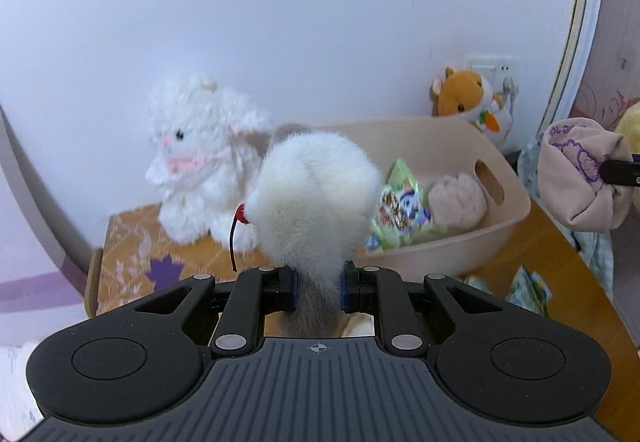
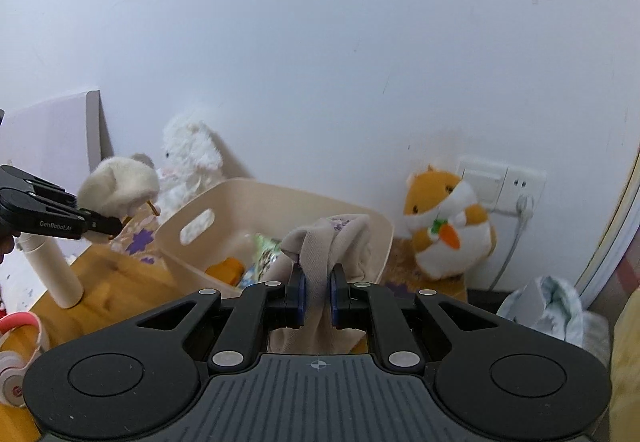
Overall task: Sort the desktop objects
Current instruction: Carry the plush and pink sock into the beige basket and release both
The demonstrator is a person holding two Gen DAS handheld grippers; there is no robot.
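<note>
My left gripper is shut on a fluffy white plush toy with a red tag and dark cord, held up in front of the beige basket. The same toy and left gripper show at the left of the right wrist view. My right gripper is shut on the strap of a beige cloth bag with purple print, lifted before the basket. That bag hangs at the right edge of the left wrist view.
The basket holds snack packets and a pinkish plush. A white bunny plush and an orange hamster plush sit against the wall. A cream bottle and pink headphones lie on the wooden desk.
</note>
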